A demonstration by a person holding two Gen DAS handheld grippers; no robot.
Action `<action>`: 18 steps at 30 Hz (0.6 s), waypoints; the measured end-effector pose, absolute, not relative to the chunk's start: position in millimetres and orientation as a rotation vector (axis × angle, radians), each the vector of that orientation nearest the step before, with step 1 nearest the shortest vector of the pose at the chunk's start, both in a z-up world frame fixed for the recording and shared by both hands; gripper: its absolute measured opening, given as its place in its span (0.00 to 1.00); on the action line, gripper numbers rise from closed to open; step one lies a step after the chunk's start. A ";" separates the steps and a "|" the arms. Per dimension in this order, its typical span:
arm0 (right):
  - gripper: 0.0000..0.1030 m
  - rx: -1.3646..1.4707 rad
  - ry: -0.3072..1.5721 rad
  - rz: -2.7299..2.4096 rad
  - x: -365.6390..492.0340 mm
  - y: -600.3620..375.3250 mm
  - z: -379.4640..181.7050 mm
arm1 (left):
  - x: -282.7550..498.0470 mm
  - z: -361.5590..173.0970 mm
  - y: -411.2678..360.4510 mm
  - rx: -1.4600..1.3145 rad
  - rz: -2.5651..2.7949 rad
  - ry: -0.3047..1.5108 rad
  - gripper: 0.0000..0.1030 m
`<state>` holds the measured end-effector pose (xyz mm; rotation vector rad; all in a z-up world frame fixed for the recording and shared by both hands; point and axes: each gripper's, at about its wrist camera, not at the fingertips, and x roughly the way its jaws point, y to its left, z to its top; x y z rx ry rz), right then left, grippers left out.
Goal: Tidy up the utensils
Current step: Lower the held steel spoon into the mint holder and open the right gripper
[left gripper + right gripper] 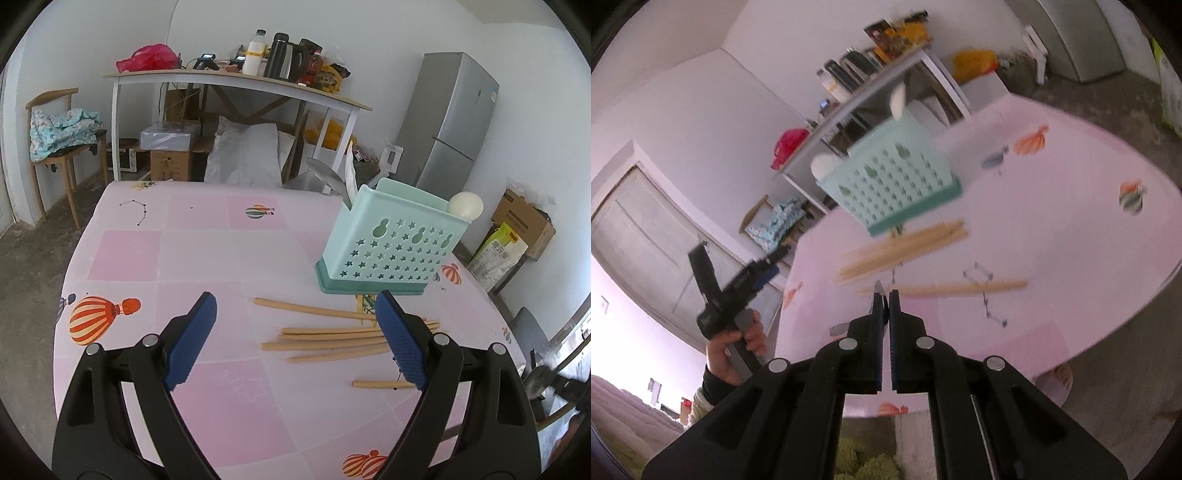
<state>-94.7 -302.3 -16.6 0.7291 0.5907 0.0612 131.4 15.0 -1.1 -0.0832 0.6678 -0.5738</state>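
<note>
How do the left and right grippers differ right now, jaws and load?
The left gripper has its jaws spread wide and holds nothing; the right gripper has its jaws pressed nearly together on a thin metal utensil. The left hangs over the chopsticks near the holder; the right sits back at the table edge. Both have blue pads on black arms.
</note>
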 end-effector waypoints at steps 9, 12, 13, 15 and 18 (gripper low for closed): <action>0.03 0.567 0.337 0.022 -89.9 -342.4 66.9 | 129.9 0.5 12.0 -0.088 -0.575 0.665 0.81; 0.03 0.471 0.242 0.002 -81.2 -350.2 102.0 | 128.4 1.1 11.6 -0.088 -0.579 0.659 0.81; 0.03 0.446 0.218 -0.005 -77.3 -351.8 111.1 | 127.7 1.3 11.1 -0.088 -0.578 0.657 0.81; 0.03 0.399 0.176 -0.013 -65.8 -355.9 129.3 | 127.5 1.0 11.6 -0.091 -0.578 0.659 0.81; 0.03 0.349 0.138 -0.024 -45.6 -361.4 149.6 | 127.7 1.2 12.9 -0.095 -0.574 0.659 0.81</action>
